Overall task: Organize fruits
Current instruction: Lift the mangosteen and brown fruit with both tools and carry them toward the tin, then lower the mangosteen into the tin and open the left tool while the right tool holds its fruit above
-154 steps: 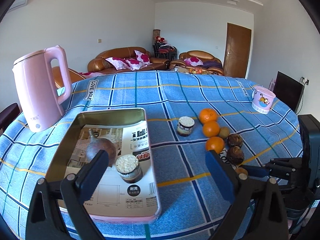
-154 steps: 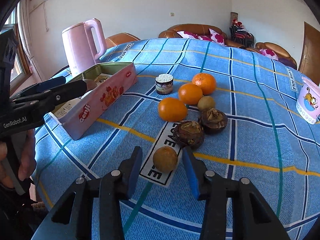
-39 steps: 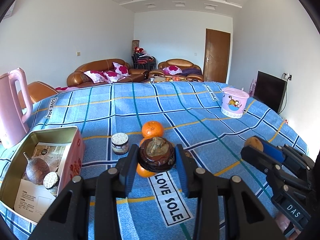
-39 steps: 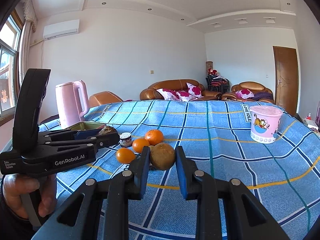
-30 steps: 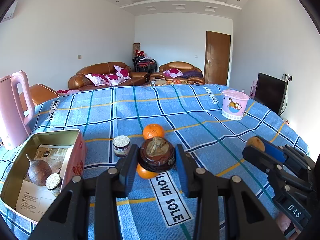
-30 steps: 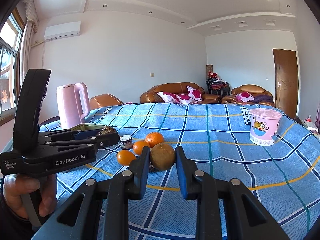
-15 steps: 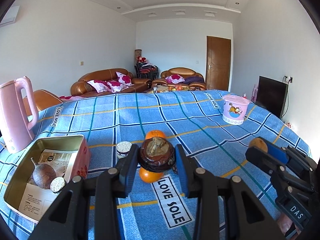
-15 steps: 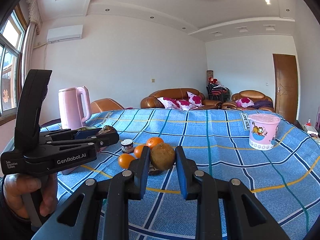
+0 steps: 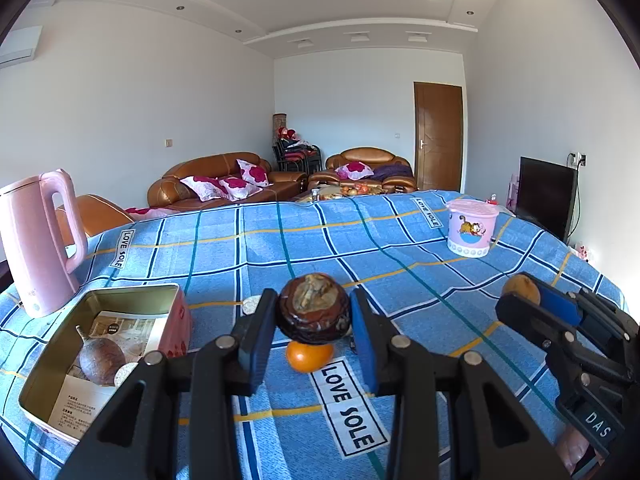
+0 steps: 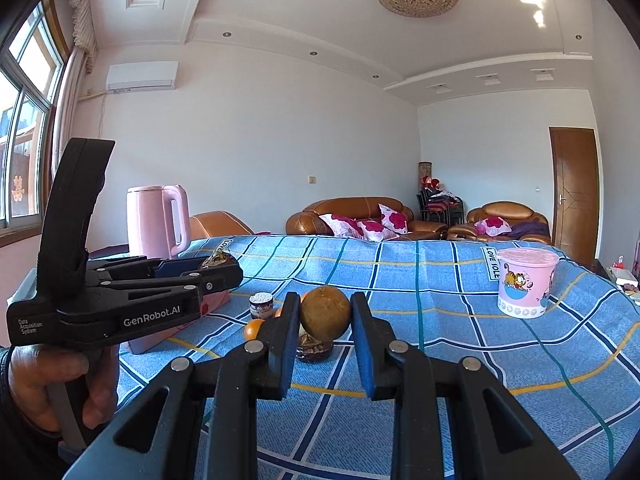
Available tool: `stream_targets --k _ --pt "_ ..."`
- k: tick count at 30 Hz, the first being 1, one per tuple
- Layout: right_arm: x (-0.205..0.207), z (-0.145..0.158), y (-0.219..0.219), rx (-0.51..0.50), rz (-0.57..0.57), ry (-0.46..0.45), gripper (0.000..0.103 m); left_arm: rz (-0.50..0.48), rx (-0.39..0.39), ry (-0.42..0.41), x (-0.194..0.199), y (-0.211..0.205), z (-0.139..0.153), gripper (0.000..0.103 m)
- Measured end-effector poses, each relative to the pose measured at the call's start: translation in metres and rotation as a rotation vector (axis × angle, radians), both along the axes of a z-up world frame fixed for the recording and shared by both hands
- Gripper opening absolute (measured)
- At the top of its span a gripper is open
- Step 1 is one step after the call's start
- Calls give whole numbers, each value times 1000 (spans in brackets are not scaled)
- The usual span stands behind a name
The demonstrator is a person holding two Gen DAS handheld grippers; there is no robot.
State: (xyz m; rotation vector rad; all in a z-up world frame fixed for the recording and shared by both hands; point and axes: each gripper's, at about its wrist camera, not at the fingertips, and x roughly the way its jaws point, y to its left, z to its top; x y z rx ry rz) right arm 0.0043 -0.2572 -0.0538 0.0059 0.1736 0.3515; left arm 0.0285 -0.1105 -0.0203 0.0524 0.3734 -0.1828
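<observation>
Your blue plaid tabletop carries a pink kettle, an open tin and an orange. Your left claw clenches a dark wrinkled fruit, stem up; your right claw clenches a round brown fruit, both aloft.

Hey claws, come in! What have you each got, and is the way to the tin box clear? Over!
Left claw shut on dark wrinkled fruit. Right claw shut on brown round fruit. Tin box open, nothing blocking it.
</observation>
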Motion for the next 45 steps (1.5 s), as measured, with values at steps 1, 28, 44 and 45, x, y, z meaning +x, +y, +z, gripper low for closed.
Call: stream_targets --k 1,28,44,45 --pt "0 0 0 -1 -2 4 27 0 -2 1 -1 1 0 39" --pt "33 81 83 -1 226 9 27 145 3 4 -4 83 13 39" --pt "69 84 151 -12 345 60 27 287 29 50 3 145 8 39" --pt "71 83 154 -12 351 64 27 294 29 54 3 148 7 39"
